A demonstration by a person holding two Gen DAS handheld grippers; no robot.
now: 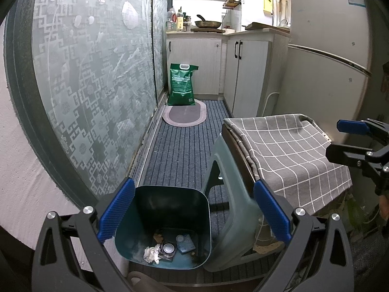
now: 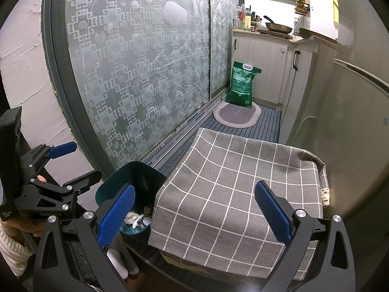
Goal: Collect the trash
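Both grippers stand wide apart and hold nothing. Seen from its own wrist, the left gripper [image 1: 194, 215] hangs above the trash bin [image 1: 165, 221], its blue pads spread to either side of the bin's mouth; the right gripper [image 2: 194, 215] hangs over the near edge of a surface draped in a grey checked cloth [image 2: 233, 189], pads spread just as far.

Along the left runs a frosted sliding door [image 2: 136, 73] with a maze pattern, and a pale refrigerator [image 1: 325, 56] fills the right. White cabinets [image 1: 194, 65] stand at the far end, carrying a counter [image 1: 199, 32] with a pan [image 1: 207, 23] and several bottles [image 1: 176, 20] at its left end. A striped blue-grey carpet [image 1: 180, 146] covers the floor. The cloth-covered surface sits against the refrigerator, and a green plastic stool [image 1: 231, 194] leans beside it, touching the bin's right side.

The dark teal bin stands on the floor between the door and the stool, open-topped. A green bag [image 1: 182, 85] with a white handle rests upright against the far cabinets, its foot on an oval mat [image 1: 184, 115]. At the bin's bottom lie a crumpled white tissue [image 1: 152, 254], a small round cap [image 1: 168, 247], a pale blue packet [image 1: 185, 242] and a few brown scraps [image 1: 159, 237].
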